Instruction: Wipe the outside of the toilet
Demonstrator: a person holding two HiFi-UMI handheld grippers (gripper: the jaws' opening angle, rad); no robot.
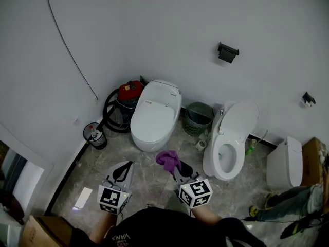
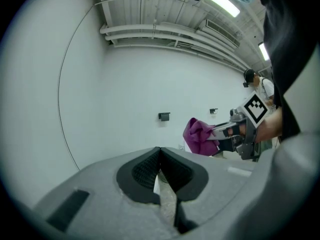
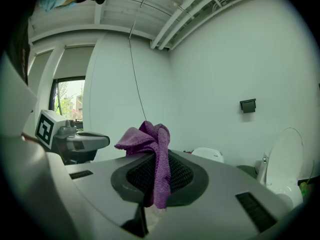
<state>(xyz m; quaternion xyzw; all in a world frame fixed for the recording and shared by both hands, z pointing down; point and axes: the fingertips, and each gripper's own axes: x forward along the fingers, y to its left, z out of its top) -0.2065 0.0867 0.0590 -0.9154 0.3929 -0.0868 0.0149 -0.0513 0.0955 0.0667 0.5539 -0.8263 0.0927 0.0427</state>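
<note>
Checking in from the remote seat. The right gripper (image 1: 178,166) is pinching a purple cloth (image 1: 167,159). In the right gripper view its jaws are clamping down on the fabric, with a bunched wad sticking up above the tips and a strip hanging down between the pads. The left gripper (image 1: 123,171) is carrying nothing. In the left gripper view its two jaws are pressing together at the tips, and only floor is showing through the slit lower down.

Both grippers are hovering side by side over the grey marbled floor (image 1: 149,181), tips pointing toward the wall, with the right one a bit further forward.

I'm seeing two toilets. The closed toilet (image 1: 153,118) is sitting ahead between the grippers with its lid down. The open toilet (image 1: 220,164) is standing off to the right with its lid (image 1: 239,118) leaning up against the wall. The cloth is floating in front of the gap between them, nearer the closed one's front edge but not touching either.

A green basket (image 1: 198,117) is sitting between the two toilets by the wall. A red vacuum (image 1: 130,90) with a coiled black hose is tucked left of the closed toilet, and a small black bin (image 1: 95,136) is standing further left.
</note>
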